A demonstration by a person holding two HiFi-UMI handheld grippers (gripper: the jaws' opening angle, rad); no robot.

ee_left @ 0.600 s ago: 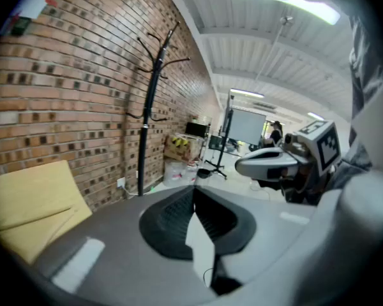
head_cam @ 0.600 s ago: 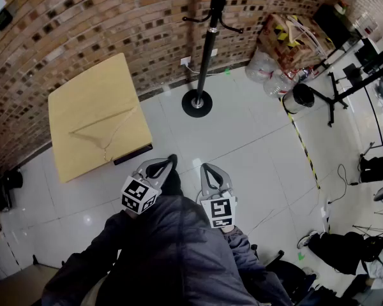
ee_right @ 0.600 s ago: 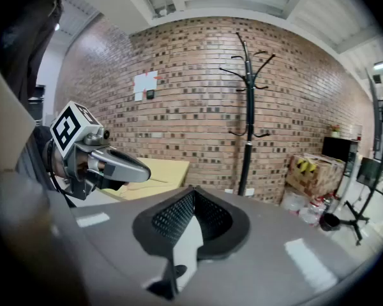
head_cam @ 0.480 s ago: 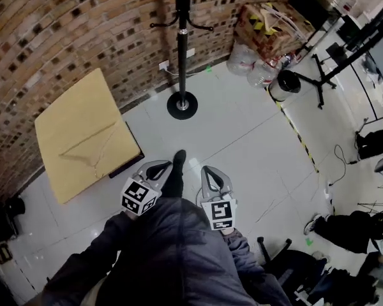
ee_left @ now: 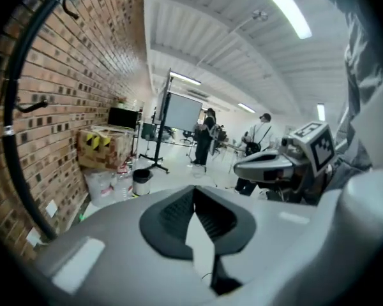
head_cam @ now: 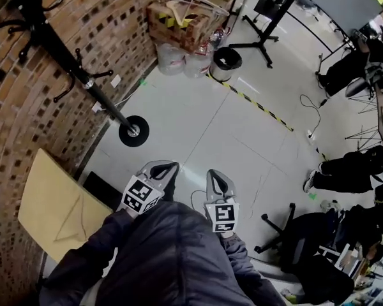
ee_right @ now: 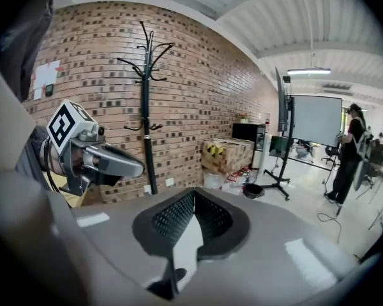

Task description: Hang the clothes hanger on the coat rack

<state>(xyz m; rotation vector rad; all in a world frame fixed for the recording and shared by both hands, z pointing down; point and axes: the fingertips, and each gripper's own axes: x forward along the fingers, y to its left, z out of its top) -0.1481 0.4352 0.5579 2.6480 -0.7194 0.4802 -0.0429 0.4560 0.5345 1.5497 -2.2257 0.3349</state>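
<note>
Left tool (head_cam: pixel 169 166) and right tool (head_cam: pixel 216 173) are clenched on nothing.
The clothes hanger (head_cam: pixel 70 223) lies flat on the bench (head_cam: pixel 41 183), near left; the coat rack (head_cam: pixel 83 75) stands far left.

Brick wall (head_cam: pixel 16 107) at left, pale tiled floor (head_cam: pixel 198 120) — a tan table (head_cam: pixel 45 203) against the wall; ceiling strip lights (ee_right: pixel 308 71).
</note>
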